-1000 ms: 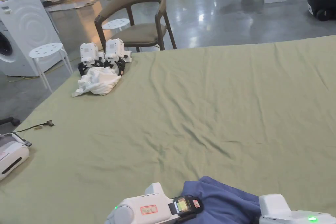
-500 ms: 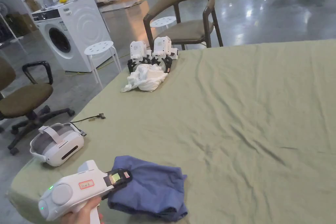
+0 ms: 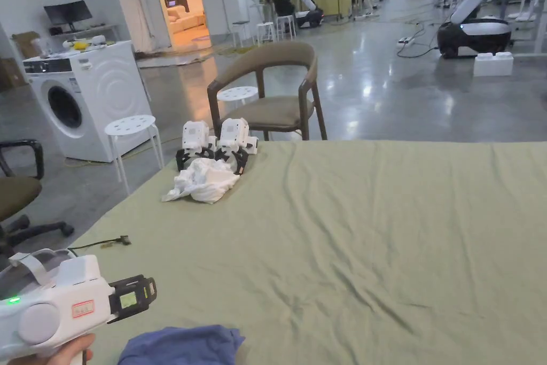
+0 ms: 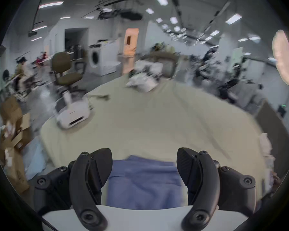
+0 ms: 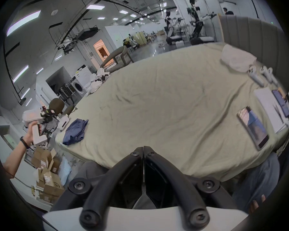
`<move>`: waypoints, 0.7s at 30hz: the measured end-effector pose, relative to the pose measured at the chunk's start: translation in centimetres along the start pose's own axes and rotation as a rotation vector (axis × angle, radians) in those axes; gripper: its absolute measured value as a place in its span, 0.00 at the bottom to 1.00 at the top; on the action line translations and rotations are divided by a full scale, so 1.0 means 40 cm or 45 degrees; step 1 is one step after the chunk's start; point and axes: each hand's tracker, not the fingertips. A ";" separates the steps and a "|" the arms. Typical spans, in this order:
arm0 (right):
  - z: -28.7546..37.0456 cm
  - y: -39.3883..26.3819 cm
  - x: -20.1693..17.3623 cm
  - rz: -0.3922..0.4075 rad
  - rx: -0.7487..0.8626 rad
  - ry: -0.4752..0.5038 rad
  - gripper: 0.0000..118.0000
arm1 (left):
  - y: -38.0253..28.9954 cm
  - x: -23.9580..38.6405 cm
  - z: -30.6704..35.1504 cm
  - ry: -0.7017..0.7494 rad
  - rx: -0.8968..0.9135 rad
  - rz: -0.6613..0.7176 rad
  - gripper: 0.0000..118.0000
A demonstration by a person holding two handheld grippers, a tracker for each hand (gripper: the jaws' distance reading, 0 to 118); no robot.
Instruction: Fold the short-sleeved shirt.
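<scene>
Blue shirt (image 4: 143, 183) lies bunched — left gripper (image 4: 143, 161) spread above it.

a big robotics lab hall with a polished concrete floor (image 3: 384, 88) and ceiling strip lights (image 5: 95, 6). a washing machine (image 3: 85, 99), chairs (image 3: 267, 93) and robots (image 3: 475, 18) stand around.

Right hand-held gripper (image 5: 143, 153) jaws closed, empty, above bed edge (image 5: 140, 164); blue shirt (image 5: 75, 131) crumpled far left.
</scene>
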 end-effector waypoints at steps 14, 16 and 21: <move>0.175 0.118 -0.162 0.353 0.692 -0.131 0.00 | -0.149 0.413 0.488 -0.424 0.657 -0.291 0.47; 0.185 0.122 -0.171 0.358 0.706 -0.142 0.00 | -0.162 0.440 0.507 -0.459 0.677 -0.304 0.36; 0.196 0.114 -0.170 0.271 0.755 -0.116 0.00 | -0.202 0.500 0.543 -0.322 0.746 -0.406 0.00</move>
